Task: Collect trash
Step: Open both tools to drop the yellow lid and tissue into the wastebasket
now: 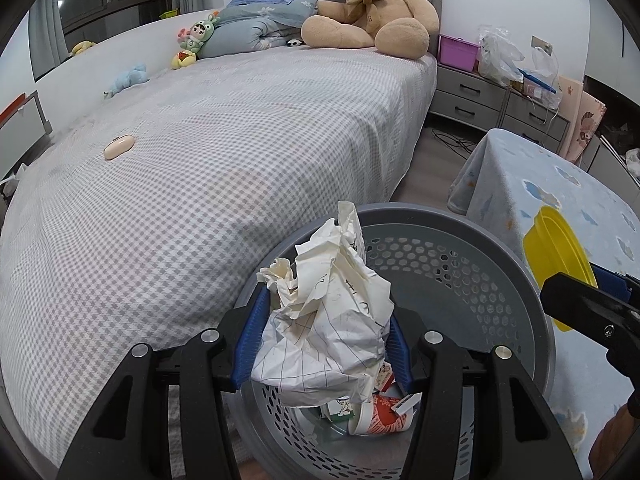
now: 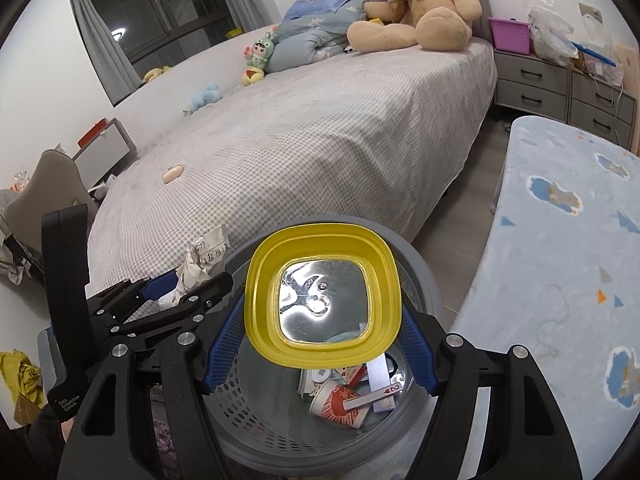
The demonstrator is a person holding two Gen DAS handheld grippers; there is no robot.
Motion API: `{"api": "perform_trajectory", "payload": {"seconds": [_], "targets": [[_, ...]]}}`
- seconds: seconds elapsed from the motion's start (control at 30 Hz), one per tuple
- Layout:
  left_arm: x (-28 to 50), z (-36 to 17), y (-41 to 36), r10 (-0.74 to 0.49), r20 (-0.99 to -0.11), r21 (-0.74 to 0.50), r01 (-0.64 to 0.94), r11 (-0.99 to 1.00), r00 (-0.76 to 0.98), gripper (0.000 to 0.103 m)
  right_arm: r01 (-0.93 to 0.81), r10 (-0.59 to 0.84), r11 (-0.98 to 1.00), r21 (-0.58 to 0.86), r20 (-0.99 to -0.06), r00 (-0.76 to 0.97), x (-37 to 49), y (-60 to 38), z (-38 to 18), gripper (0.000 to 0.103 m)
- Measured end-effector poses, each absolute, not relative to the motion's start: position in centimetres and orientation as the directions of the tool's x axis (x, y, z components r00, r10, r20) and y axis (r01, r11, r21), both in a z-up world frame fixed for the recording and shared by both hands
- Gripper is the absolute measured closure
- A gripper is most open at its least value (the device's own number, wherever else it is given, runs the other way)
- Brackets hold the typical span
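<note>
A grey perforated waste basket [image 1: 472, 276] [image 2: 424, 276] stands on the floor beside the bed. In it lie a red paper cup [image 2: 338, 402] [image 1: 380, 420], cards and wrappers. My left gripper [image 1: 322, 344] is shut on a big wad of crumpled white paper [image 1: 332, 320] and holds it over the basket's near rim. That gripper and its paper [image 2: 200, 264] also show at the left of the right wrist view. My right gripper [image 2: 320, 344] is shut on a yellow plastic tub with a foil bottom [image 2: 324, 300], held above the basket's mouth. The tub [image 1: 560, 256] shows at the right of the left wrist view.
A bed with a grey checked cover [image 1: 208, 160] fills the left, with a big teddy bear [image 1: 376, 12], folded bedding and small toys on it. A low table under a pale blue cloth [image 2: 568, 248] stands at the right. Grey drawers [image 1: 468, 96] lie behind.
</note>
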State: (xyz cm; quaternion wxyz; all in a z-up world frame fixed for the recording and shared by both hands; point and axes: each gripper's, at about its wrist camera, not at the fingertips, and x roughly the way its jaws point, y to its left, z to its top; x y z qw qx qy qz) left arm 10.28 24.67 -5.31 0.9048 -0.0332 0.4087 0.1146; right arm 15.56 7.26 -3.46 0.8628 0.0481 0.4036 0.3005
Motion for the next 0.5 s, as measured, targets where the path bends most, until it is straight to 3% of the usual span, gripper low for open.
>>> {"api": "perform_trajectory", "payload": {"seconds": [0.27, 0.5], "targets": [[10.16, -5.26, 24.67, 0.184, -0.747, 0.037, -0.237, 0.971, 0.638, 0.047, -0.478, 0.558, 0.815, 0.328, -0.667, 0.493, 15.74, 7.20, -3.57, 0.033], [9.90, -5.14, 24.95, 0.193, -0.745, 0.036, -0.250, 0.968, 0.638, 0.036, -0.473, 0.556, 0.818, 0.327, -0.657, 0.509, 15.71, 7.01, -3.45, 0.022]]}}
